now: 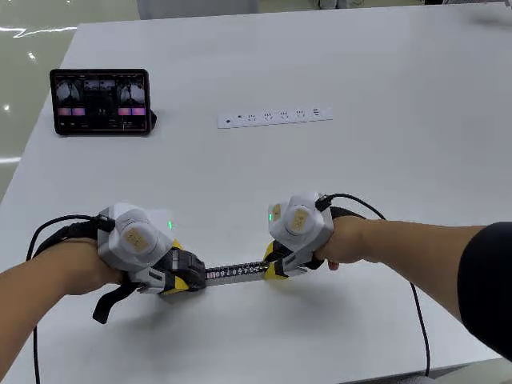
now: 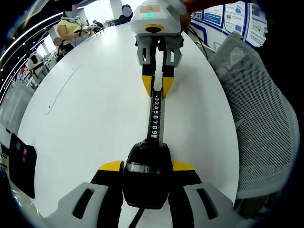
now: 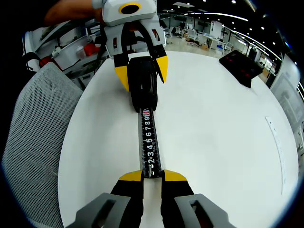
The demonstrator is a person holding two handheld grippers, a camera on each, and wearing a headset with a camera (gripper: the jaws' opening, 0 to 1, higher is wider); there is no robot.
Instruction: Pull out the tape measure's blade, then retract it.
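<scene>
Clamping your left gripper (image 2: 147,166) on the rigid case (image 3: 142,83), you pinched the blade (image 3: 148,137) at its tip with your right gripper (image 3: 152,176); thin steel, likely springy and slick.

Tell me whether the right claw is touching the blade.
Touching. The right gripper view shows the blade with its end pinched in the shut right claw, with no gap on either side.

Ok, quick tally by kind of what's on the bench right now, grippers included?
tape measure: 1
grippers: 2, left gripper on its case, right gripper on its blade
tablet: 1
power strip: 1
Total: 5
</scene>
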